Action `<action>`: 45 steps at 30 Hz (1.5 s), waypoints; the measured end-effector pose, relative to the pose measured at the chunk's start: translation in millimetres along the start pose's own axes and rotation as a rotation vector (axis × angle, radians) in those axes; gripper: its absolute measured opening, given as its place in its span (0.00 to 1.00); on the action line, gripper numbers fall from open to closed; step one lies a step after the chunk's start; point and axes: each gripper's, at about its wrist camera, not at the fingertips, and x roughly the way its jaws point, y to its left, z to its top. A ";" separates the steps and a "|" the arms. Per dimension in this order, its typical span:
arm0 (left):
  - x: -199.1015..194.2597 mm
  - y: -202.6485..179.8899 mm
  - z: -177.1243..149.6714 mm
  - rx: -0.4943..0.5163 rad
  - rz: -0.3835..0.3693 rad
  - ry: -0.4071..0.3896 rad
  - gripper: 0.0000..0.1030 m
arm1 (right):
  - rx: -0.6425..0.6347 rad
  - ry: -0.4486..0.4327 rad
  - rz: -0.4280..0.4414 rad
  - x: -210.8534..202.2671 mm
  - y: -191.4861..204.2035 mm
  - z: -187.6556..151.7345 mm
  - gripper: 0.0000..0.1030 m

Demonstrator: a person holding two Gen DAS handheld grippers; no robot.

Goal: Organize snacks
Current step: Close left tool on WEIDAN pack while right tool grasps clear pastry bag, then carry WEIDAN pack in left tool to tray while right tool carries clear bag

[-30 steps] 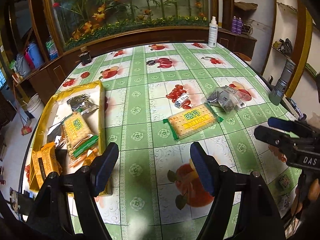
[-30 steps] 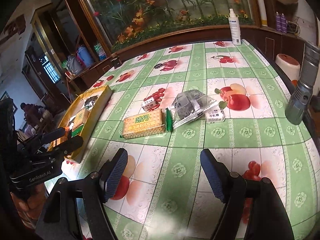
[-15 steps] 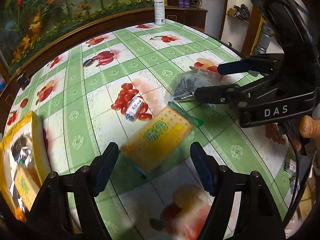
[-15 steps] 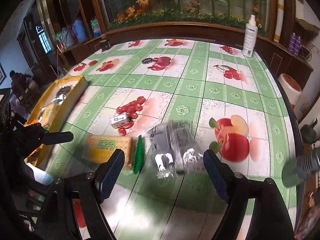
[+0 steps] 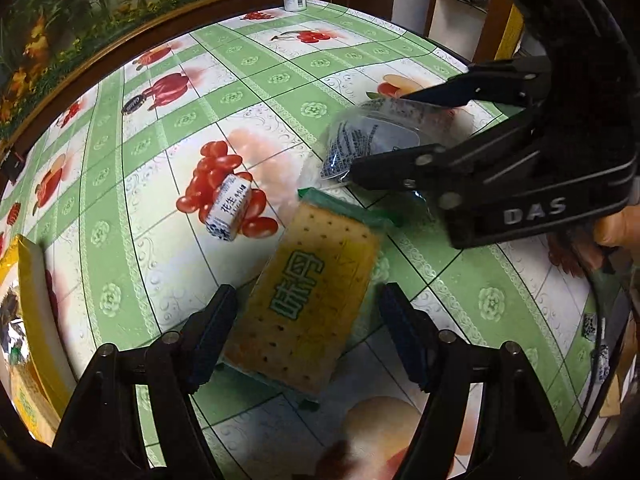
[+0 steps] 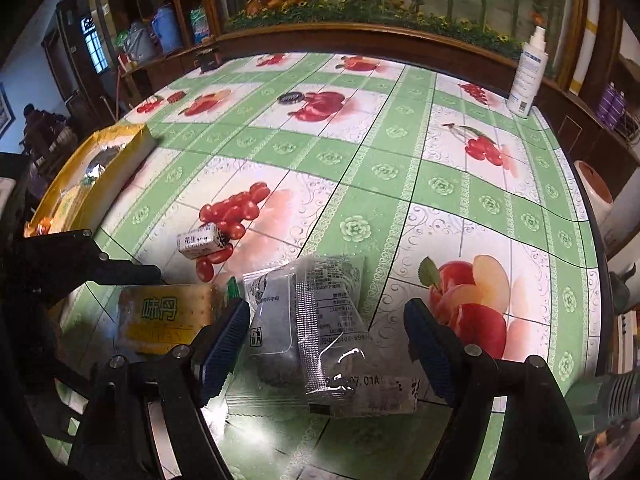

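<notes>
You have brought both claws down from above the bench within the last second. Your left claw [image 5: 308, 320] now straddles the cracker pack [image 5: 308, 300], jaws apart; your right claw [image 6: 326, 344] brackets the clear packet [image 6: 316, 332], also apart. Both snacks lie on the bench [image 6: 400, 152], ready for gripping.
</notes>
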 end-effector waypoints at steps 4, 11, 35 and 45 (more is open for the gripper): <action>-6.2 -0.9 -4.8 -0.026 0.018 -0.009 0.43 | -0.016 0.018 -0.005 8.1 5.4 -2.1 0.60; -19.3 -0.8 -20.7 -0.085 0.024 -0.038 0.42 | -0.001 -0.036 -0.001 -13.7 17.1 -8.3 0.49; -118.1 25.7 -97.7 -0.343 0.243 -0.223 0.43 | -0.007 -0.215 0.009 -94.6 119.5 -53.5 0.48; -139.7 48.9 -113.9 -0.429 0.348 -0.269 0.43 | -0.005 -0.274 0.087 -116.4 144.9 -49.6 0.48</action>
